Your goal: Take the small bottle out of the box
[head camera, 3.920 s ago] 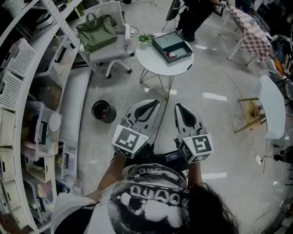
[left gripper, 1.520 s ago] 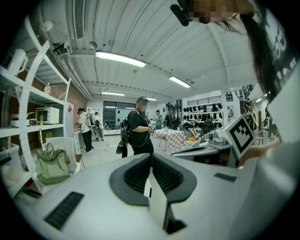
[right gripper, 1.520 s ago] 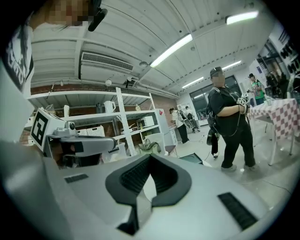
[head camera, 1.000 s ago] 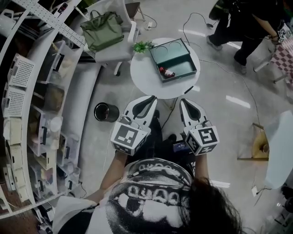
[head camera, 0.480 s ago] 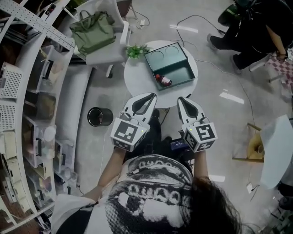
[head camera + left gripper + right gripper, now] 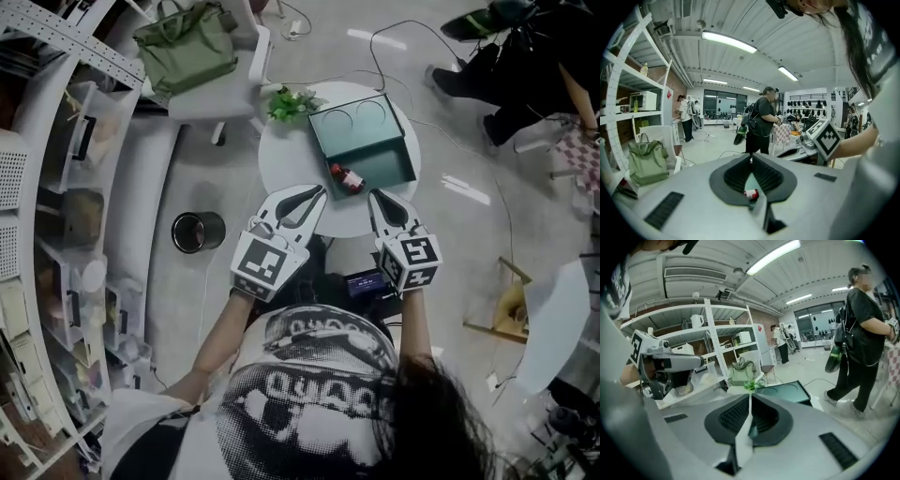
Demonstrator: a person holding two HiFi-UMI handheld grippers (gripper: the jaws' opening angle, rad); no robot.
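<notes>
My left gripper (image 6: 317,191) and right gripper (image 6: 376,195) each have their jaws closed tip to tip, gripping nothing, at the near edge of the round table (image 6: 286,155). The small bottle (image 6: 348,177) lies in the green box (image 6: 380,150), near both tips.

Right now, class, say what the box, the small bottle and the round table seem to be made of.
Box: matt teal, thin stiff walls, probably coated card or plastic. Small bottle: red and dark parts; glass or plastic, too small to tell. Round table: smooth white top, likely painted or laminated.
</notes>
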